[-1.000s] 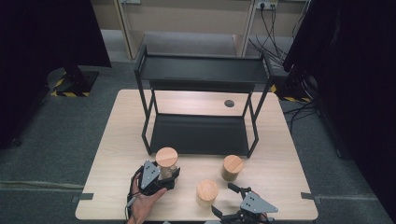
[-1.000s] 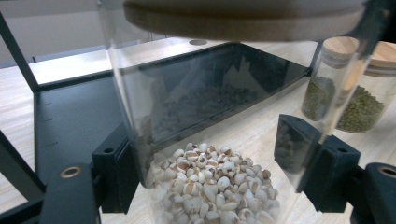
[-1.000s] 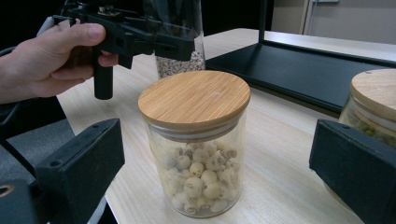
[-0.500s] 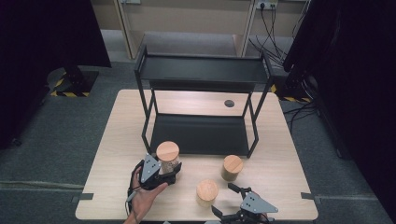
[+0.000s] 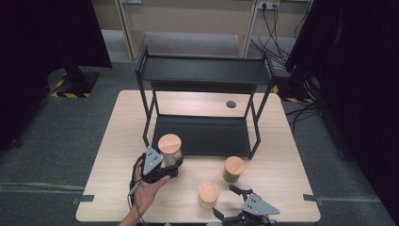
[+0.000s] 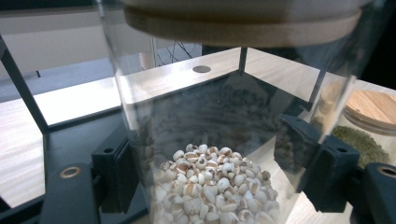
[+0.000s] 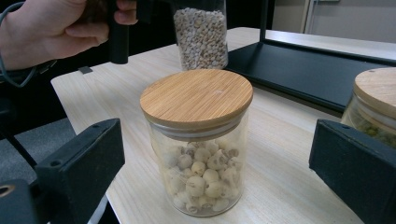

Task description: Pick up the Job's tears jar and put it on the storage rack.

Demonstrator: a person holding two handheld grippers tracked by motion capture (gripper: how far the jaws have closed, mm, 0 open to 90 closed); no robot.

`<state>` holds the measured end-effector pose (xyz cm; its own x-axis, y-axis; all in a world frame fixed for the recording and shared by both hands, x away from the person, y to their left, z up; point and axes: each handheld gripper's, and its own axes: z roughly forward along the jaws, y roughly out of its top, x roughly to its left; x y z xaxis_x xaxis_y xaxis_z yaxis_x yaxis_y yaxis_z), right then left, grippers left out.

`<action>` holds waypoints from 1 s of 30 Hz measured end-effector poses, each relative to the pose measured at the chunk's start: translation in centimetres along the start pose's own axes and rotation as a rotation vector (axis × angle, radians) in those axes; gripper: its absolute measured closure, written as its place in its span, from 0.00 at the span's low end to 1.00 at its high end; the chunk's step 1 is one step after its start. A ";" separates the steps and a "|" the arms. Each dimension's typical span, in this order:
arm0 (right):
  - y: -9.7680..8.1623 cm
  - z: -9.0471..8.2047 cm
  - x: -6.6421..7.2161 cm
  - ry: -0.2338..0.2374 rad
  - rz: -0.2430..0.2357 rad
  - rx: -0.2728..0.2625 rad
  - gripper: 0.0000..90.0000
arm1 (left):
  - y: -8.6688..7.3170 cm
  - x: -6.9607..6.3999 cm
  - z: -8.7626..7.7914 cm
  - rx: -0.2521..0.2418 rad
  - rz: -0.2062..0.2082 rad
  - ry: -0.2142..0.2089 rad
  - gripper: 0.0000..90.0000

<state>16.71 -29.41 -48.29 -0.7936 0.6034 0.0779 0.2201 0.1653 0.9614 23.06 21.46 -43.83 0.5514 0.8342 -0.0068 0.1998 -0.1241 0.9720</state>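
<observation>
Left gripper (image 5: 167, 162) is clamped on the tall grain jar (image 5: 170, 149), lifted clear of the table (image 5: 113, 155), just in front of the black shelf rack (image 5: 202, 132); the left gripper view shows both pads pressed on the glass. Nothing sits on either rack tier, so placing looks barely begun: this first jar is in the air, not yet set down. Centre front, the lotus-seed jar (image 5: 208, 193) stands untouched on the table, and the green-bean jar (image 5: 234, 168) stands just right of it near the rack's leg. Right gripper (image 5: 233, 202) waits by the front edge, jaws wide apart, the lotus-seed jar between them without contact.
</observation>
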 end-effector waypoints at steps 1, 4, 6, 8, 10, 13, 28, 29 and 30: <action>0.0 0.0 0.0 0.000 0.001 0.002 0.04 | 0.1 0.0 0.1 0.000 -0.001 0.001 0.28; 0.0 0.1 0.0 0.005 0.002 0.006 0.04 | 0.3 0.1 0.5 0.001 -0.007 0.006 0.28; 0.0 0.2 0.0 0.007 0.001 0.011 0.04 | 0.4 0.2 1.1 0.006 -0.010 0.014 0.28; 0.1 0.2 0.1 0.009 0.001 0.014 0.04 | 0.4 0.3 1.2 0.008 -0.012 0.016 0.28; 0.1 0.3 0.1 0.010 0.001 0.018 0.04 | 0.5 0.3 1.6 0.012 -0.017 0.023 0.28; 0.1 0.3 0.1 0.009 0.002 0.022 0.04 | 0.7 0.3 2.0 0.017 -0.011 0.030 0.28; 0.1 0.3 0.1 0.013 0.000 0.027 0.04 | 1.5 0.1 3.6 0.022 0.028 0.038 0.28; 0.1 0.3 0.1 0.013 -0.001 0.025 0.04 | 1.6 0.1 3.7 0.023 0.027 0.039 0.28; 0.1 0.3 0.1 0.013 -0.001 0.023 0.04 | 1.6 0.1 3.8 0.022 0.026 0.040 0.28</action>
<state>16.80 -29.12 -48.24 -0.8014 0.5927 0.0804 0.2318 0.1838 0.9553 26.57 19.30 -43.18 0.5236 0.8515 0.0284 0.2037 -0.1575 0.9663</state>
